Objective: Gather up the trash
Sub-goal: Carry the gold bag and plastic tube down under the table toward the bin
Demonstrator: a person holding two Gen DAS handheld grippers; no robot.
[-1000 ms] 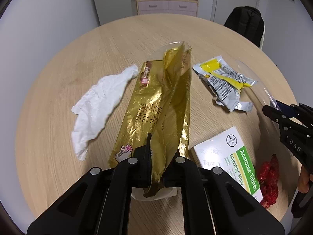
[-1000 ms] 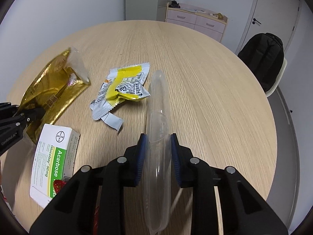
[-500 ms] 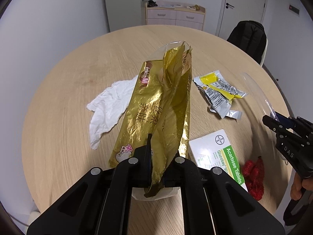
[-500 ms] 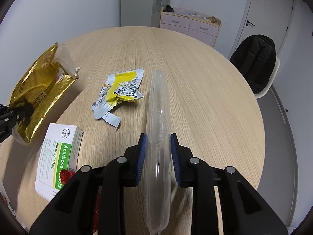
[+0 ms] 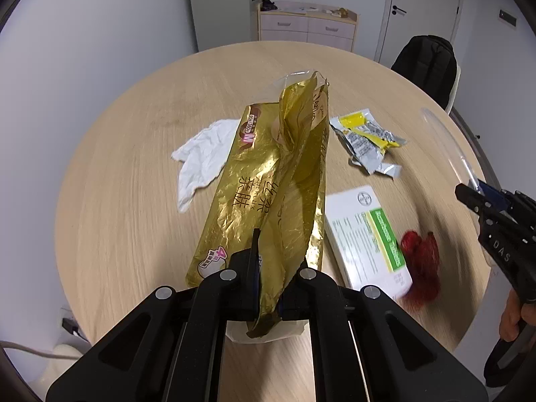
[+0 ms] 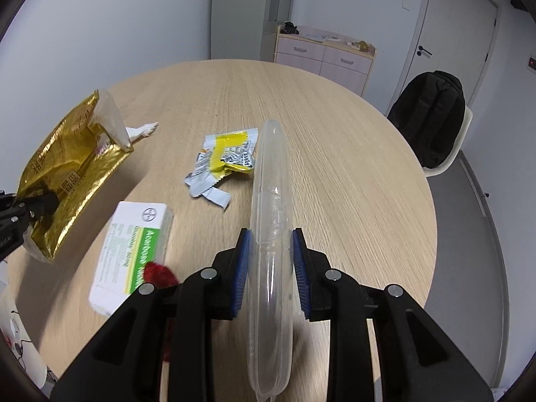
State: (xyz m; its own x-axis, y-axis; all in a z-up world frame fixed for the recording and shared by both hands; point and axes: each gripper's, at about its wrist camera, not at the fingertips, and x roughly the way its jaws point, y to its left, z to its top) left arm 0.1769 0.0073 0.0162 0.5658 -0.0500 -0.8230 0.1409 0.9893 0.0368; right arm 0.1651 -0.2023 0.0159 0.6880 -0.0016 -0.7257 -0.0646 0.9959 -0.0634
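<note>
My left gripper [image 5: 268, 268] is shut on a crumpled gold foil bag [image 5: 278, 181] and holds it above the round wooden table [image 5: 134, 201]. The bag also shows at the left of the right wrist view [image 6: 67, 164]. My right gripper [image 6: 270, 268] is shut on the rim of a clear plastic lid [image 6: 271, 207], held edge-on above the table; the lid shows at the right of the left wrist view [image 5: 445, 140]. On the table lie a white tissue [image 5: 204, 157], a yellow and grey wrapper [image 6: 224, 164], a white and green tablet box [image 6: 134, 248] and a red mesh scrap [image 5: 422, 268].
A chair with a black backpack [image 6: 432, 117] stands beyond the table's far right edge. A pale drawer cabinet [image 6: 325, 53] stands against the back wall beside a door. The right gripper [image 5: 495, 231] is over the table's right edge in the left wrist view.
Both grippers have risen and drawn back from the table with the gold bag and the clear lid still held. The table items look smaller and farther away.
</note>
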